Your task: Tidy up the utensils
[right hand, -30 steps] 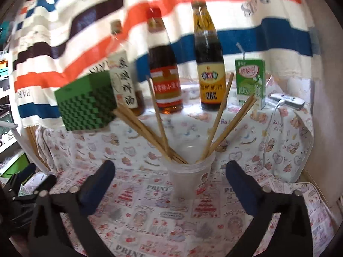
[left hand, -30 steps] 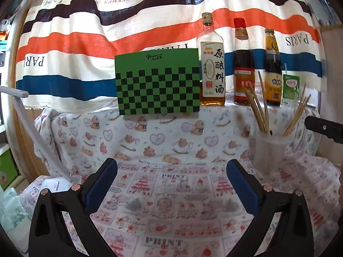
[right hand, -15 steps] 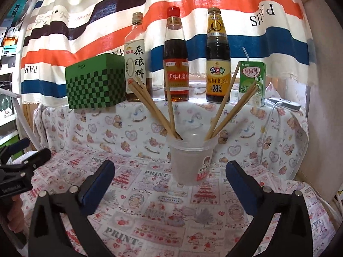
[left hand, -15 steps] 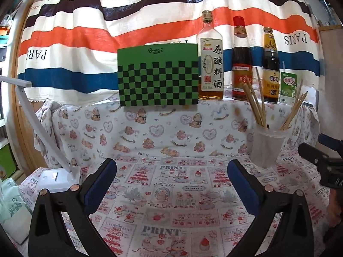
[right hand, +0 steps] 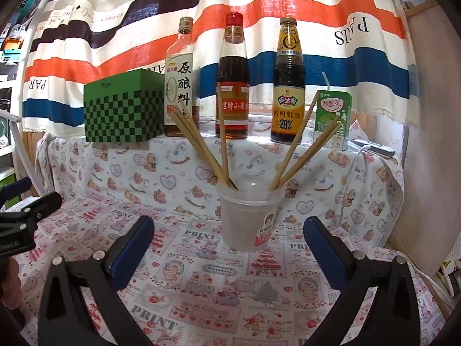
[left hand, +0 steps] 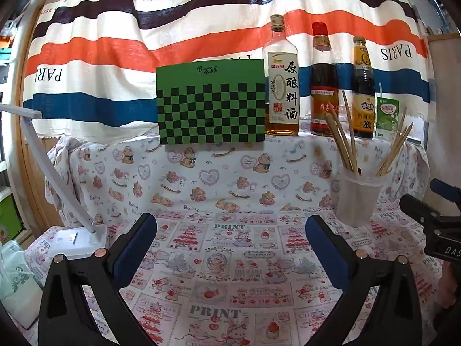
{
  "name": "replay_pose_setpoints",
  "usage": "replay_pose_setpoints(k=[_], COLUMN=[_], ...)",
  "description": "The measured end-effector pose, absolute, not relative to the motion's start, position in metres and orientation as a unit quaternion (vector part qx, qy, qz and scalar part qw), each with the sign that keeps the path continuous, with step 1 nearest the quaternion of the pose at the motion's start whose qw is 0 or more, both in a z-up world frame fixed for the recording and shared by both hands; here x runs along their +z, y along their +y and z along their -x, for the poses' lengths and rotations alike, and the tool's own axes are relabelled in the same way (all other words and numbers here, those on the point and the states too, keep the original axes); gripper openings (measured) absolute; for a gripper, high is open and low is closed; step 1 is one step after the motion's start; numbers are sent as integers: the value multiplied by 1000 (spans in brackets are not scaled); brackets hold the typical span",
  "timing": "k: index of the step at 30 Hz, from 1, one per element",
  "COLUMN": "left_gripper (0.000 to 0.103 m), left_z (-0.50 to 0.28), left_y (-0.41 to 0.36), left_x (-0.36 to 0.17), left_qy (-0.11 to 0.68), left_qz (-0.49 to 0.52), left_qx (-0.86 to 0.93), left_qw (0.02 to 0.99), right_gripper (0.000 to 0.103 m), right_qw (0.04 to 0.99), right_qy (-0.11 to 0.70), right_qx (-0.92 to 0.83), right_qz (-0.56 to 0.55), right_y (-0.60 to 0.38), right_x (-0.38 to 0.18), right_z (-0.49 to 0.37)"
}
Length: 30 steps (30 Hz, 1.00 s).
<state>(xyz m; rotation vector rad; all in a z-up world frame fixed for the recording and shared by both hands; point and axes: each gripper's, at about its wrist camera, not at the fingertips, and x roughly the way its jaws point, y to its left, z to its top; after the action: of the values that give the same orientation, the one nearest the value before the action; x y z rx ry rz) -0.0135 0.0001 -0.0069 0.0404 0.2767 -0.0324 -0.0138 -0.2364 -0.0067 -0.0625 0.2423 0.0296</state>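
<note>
Chopsticks (right hand: 201,147) in cup (right hand: 249,222) (upright).

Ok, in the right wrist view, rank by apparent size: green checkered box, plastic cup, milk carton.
1. Green checkered box, the largest.
2. Plastic cup, clearly smaller, though it stands nearer the camera, which inflates it.
3. Milk carton, the smallest, on the back ledge.

The frosted cup (right hand: 249,220) blurs the chopsticks' (right hand: 201,147) lower ends. The right hand-held gripper (left hand: 432,216) is cut off by the left wrist view's edge, and small label print on the 3 bottles (right hand: 232,86) is unreadable.
</note>
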Motion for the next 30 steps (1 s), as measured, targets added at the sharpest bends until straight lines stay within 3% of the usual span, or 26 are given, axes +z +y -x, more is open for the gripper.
replay_pose_setpoints(k=[30], left_gripper=[103], left_z=[7], left_y=[-1], left_x=[-10], left_qy=[156], left_qz=[-20], left_qx=[-7], left_qw=[988], right_gripper=[103], right_qw=[992], right_qy=[122], right_qx=[11], right_qz=[43], right_y=[-234], right_x=[-7], right_z=[13])
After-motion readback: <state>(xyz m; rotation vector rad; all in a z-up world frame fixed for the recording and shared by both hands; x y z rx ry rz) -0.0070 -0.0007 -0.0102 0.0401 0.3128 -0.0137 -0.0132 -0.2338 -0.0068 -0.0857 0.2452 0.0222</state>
